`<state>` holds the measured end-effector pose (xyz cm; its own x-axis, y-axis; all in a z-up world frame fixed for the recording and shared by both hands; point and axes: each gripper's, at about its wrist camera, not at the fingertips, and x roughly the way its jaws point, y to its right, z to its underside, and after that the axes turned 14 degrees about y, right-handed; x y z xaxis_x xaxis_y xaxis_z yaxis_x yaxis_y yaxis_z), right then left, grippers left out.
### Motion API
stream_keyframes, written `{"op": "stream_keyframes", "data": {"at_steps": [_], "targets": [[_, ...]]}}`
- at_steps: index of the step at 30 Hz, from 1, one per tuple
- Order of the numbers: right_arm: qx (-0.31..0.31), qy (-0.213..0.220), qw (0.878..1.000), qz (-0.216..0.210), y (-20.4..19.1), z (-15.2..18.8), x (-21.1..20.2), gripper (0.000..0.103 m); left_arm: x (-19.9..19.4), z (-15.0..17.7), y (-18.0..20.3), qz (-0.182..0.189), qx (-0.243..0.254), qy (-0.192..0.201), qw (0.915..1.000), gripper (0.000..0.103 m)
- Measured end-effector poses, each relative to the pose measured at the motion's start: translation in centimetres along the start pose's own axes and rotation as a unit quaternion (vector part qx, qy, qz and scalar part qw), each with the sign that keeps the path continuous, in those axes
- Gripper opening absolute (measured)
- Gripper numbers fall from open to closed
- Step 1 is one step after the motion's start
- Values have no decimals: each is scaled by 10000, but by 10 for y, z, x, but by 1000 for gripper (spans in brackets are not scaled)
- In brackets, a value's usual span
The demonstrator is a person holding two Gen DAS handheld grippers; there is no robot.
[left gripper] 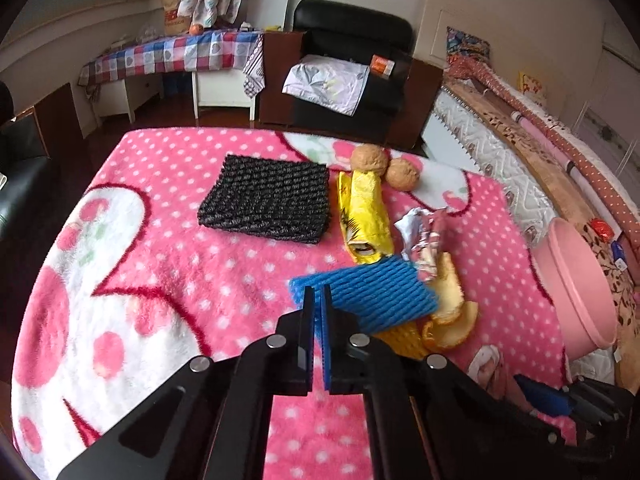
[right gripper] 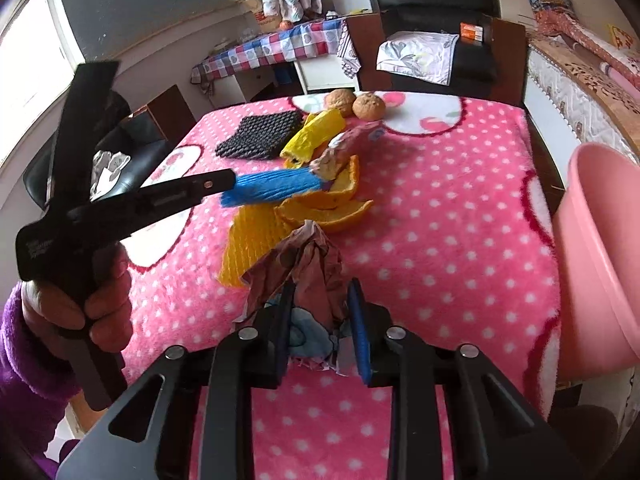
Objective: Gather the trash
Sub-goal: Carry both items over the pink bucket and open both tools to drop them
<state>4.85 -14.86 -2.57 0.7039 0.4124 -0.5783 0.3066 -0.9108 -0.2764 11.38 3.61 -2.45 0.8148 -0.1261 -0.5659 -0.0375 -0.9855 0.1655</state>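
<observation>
Blue ribbed foam net [left gripper: 372, 300], flat, rectangular

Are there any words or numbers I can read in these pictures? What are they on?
Nothing reads clearly.
White lettering on the black handle of the left tongs: too blurred to read.
Print on the orange box on the black armchair: too small to read.
Red print on the paper bag by the window: too blurred.
Black marks on the yellow plastic bag: crumpled, unreadable.
</observation>
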Motion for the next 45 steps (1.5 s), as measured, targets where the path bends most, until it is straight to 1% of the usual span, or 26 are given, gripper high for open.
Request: {"op": "stream_keyframes", "data": {"at_steps": [4,12,15,21,25,30,37,42,45], "targets": [[149,100,9998,-30,7,-3,-10,26,-18,-2,-4,101,-53,130,9998,2],[315,463,9984,7,18,-11,-30,27,-56,-11,-5,344,-176,437,9983,2],[418,587,9974,45,25,-15,-37,26,-67,-18,-1,416,-152,546,9975,2],[557,838,9948,164,40,-19,-51,27,-85,-32,20,654,-51,728,9952,2],[712,1027,9917,288,56,-23,-62,27,-92,-40,44,857,92,796,9931,2],[937,1263,9860,559,85,-26,-79,27,-90,-46,79,1137,273,797,9899,2],[1241,1498,9742,1146,137,-22,-106,27,-77,-50,146,1626,600,739,9821,2],[1480,1595,9626,1611,176,-15,-123,27,-63,-47,194,1838,886,639,9769,2],[1592,1614,9573,1794,195,-11,-128,27,-51,-43,220,1926,990,538,9748,2]]}}
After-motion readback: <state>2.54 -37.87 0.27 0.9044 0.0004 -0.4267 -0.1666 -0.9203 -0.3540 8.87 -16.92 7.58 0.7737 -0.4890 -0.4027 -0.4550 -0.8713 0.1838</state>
